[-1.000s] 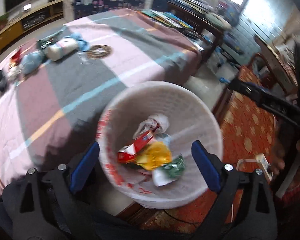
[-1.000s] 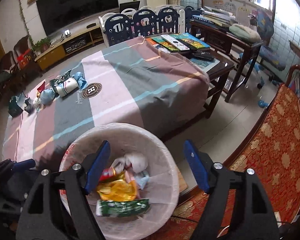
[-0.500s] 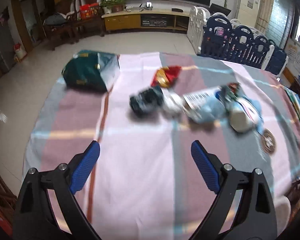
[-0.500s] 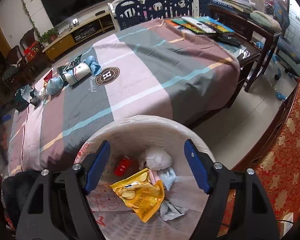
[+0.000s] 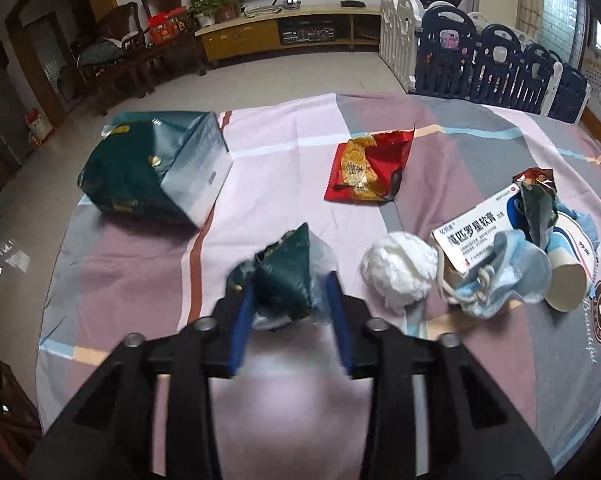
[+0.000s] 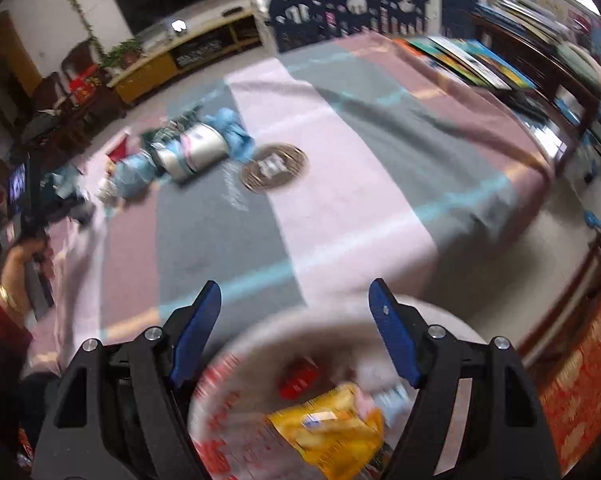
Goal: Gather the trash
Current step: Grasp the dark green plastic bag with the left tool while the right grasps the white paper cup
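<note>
On the striped tablecloth (image 5: 148, 280) a crumpled dark green wrapper (image 5: 288, 276) sits between the blue pads of my left gripper (image 5: 290, 284). The jaws are closing and the pads touch its sides. To its right lie a white tissue ball (image 5: 398, 270), a medicine box (image 5: 476, 228), a blue mask (image 5: 504, 276) and a paper cup (image 5: 568, 280). A red wrapper (image 5: 368, 168) lies farther back. My right gripper (image 6: 295, 286) stands open and holds nothing, over the far rim of the white trash bin (image 6: 236, 344), which holds a yellow snack bag (image 6: 332, 428).
A big dark green bag (image 5: 148, 168) lies at the table's far left corner. In the right wrist view, books (image 6: 472, 56) lie on the table's far end and a red patterned sofa (image 6: 588, 380) is at the right. A person's hand (image 6: 16, 264) is at the left edge.
My left gripper swung from over the bin to the trash on the table, and its jaws narrowed around the green wrapper. My right gripper moved forward over the bin toward the table.
</note>
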{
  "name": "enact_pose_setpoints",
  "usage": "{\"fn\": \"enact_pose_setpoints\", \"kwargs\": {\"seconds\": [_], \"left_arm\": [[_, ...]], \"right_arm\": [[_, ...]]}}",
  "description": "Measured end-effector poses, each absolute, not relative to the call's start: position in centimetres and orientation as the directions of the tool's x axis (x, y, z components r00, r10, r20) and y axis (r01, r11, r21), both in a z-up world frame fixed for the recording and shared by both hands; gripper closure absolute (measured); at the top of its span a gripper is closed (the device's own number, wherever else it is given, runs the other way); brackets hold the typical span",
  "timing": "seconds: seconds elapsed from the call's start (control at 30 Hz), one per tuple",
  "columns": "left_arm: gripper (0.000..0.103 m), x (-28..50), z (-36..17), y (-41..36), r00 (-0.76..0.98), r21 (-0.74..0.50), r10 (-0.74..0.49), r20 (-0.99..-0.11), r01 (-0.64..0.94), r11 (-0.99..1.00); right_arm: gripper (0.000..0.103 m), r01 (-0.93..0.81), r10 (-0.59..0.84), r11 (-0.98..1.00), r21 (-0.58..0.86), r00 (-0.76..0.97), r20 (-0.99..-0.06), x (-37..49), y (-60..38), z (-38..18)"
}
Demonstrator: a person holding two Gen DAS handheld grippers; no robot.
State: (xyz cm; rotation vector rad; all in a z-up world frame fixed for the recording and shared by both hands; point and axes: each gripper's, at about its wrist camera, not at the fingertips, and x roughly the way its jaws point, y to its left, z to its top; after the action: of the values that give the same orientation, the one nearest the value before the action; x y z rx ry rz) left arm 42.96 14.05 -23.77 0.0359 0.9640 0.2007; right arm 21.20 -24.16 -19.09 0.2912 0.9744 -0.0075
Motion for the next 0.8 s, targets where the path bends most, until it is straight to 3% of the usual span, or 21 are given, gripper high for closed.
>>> {"fn": "enact_pose_setpoints", "kwargs": {"seconds": [0.27, 0.3, 0.4, 0.5, 0.6, 0.67, 0.77, 0.8], "left_arm": [[0.07, 30.1, -20.1, 15.1, 0.638, -0.1, 0.042, -0.769, -0.184, 0.978], [0.07, 29.0, -20.0, 15.2, 0.65, -0.127, 0.016, -0.76, -0.173, 0.977], [0.069, 27.1, -20.4, 16.3, 0.688, -0.229, -0.078, -0.722, -0.131, 0.965], [0.068, 27.1, -20.4, 17.5, 0.701, -0.295, -0.131, -0.702, -0.118, 0.948], [0.068, 27.6, -21.0, 17.9, 0.684, -0.316, -0.158, -0.712, -0.112, 0.942], [0.067, 27.7, -21.1, 17.7, 0.68, -0.32, -0.17, -0.713, -0.1, 0.942], [0.067, 27.6, -21.2, 17.9, 0.682, -0.328, -0.176, -0.71, -0.1, 0.939], [0.067, 27.5, -21.2, 18.0, 0.683, -0.334, -0.178, -0.709, -0.102, 0.937]], "right_arm": [[0.026, -0.036, 0.289, 0.942, 0.332, 0.589, -0.755, 34.8, -17.2, -19.9], [0.021, -0.051, 0.283, 0.948, 0.316, 0.593, -0.754, 36.6, -16.4, -20.1], [0.006, -0.107, 0.273, 0.959, 0.261, 0.581, -0.767, 41.6, -14.6, -21.1], [0.005, -0.15, 0.267, 0.964, 0.221, 0.484, -0.833, 45.6, -13.7, -23.6], [0.006, -0.152, 0.327, 0.945, 0.29, 0.407, -0.853, 46.5, -14.2, -25.3], [0.009, -0.153, 0.433, 0.901, 0.407, 0.399, -0.808, 45.2, -14.6, -25.2], [0.039, -0.188, 0.536, 0.844, 0.502, 0.351, -0.768, 42.4, -13.9, -24.9], [0.055, -0.212, 0.551, 0.834, 0.509, 0.339, -0.763, 41.5, -13.4, -24.8]]}}
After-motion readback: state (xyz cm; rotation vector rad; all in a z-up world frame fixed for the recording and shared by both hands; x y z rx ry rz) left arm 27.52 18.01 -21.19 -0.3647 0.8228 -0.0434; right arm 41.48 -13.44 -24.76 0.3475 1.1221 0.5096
